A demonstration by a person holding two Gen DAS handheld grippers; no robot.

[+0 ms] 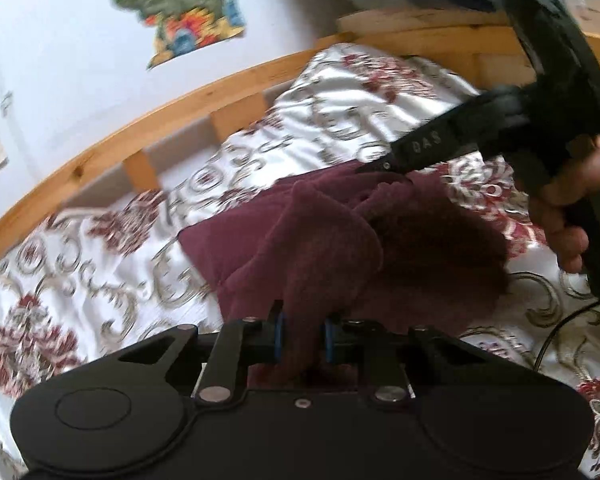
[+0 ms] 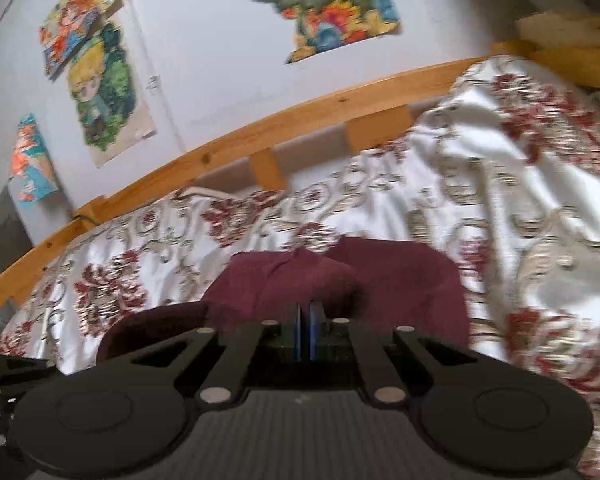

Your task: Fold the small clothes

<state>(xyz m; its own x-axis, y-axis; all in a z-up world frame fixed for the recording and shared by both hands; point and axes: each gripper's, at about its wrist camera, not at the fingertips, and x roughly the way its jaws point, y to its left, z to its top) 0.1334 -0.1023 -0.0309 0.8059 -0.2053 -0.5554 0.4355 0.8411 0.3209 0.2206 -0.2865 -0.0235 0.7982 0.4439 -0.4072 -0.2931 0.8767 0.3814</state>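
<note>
A: Left wrist view first. State of the left gripper [image 1: 303, 338]?

B: Its jaws are closed on a bunched fold of the maroon garment [image 1: 332, 236]. The cloth fills the narrow gap between the blue-edged pads and rises from them in a ridge.

A: Location of the garment?

B: It lies on the floral bedspread [image 1: 100, 280], a white cover with red and beige ornament, roughly at the centre of the bed. The near part is lifted into the jaws; the far part is spread on the cover. Behind it runs the wooden bed rail [image 1: 180, 108], with a colourful poster [image 1: 180, 8] on the white wall.

A: Is the other tool visible here?

B: Yes. The right gripper [image 1: 364, 168] enters from the right, held by a hand [image 1: 572, 208]. Its tip meets the far edge of the garment, with cloth puckered at that point.

A: Right wrist view. State of the right gripper [image 2: 305, 332]?

B: The two pads stand almost together. The maroon garment [image 2: 400, 280] lies directly ahead and beneath them. Whether a thin layer is pinched between them cannot be told from this view; the left wrist view indicates a grip.

A: Surroundings?

B: The floral bedspread [image 2: 500, 180], the wooden bed rail [image 2: 300, 120], and several posters [image 2: 100, 92] on the wall. Image is motion-blurred.
</note>
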